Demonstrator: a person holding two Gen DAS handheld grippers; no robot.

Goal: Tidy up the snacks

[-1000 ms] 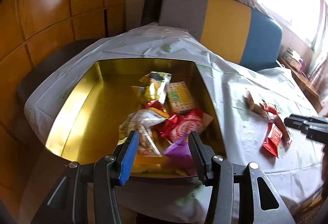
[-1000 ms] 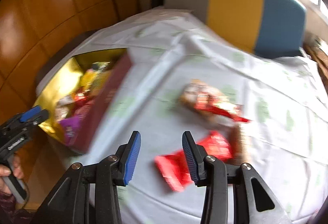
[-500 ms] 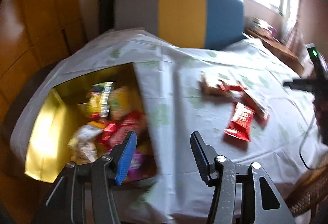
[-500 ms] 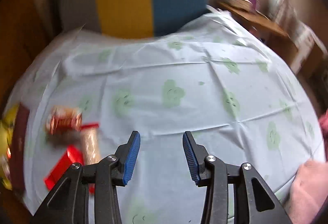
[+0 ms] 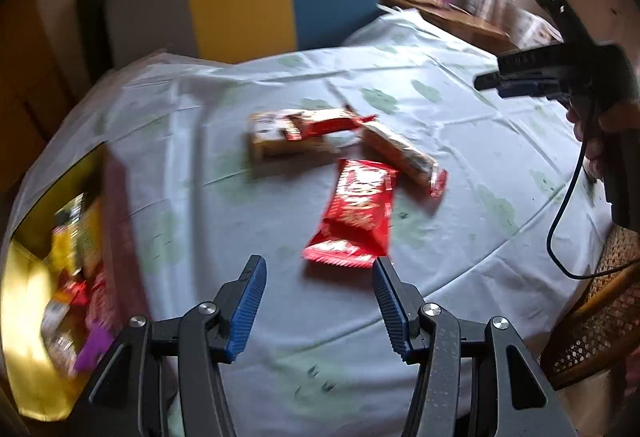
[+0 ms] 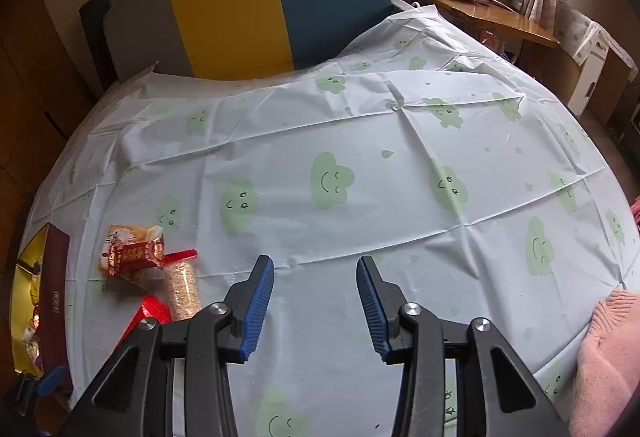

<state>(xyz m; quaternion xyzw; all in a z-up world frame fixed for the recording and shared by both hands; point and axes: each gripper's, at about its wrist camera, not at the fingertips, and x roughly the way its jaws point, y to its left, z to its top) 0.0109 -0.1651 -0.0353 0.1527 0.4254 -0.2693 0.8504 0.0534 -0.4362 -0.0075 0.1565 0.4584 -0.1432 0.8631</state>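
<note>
Lying loose on the cloud-print tablecloth [image 6: 360, 141], four snacks can be counted: a red wrapper [image 5: 356, 213], a tan cracker pack [image 5: 402, 151], a beige packet [image 5: 276, 145] and a red bar [image 5: 320, 123] laid across it. The red wrapper is nearest the left gripper [image 5: 318, 303], its long axis running away from the jaws and tilted a bit right. At the table's left edge a gold-lined box [image 5: 24, 277] is seen, holding a blurry pile of wrapped snacks. Both the left gripper and right gripper [image 6: 316, 307] are spread wide, nothing pinched.
</note>
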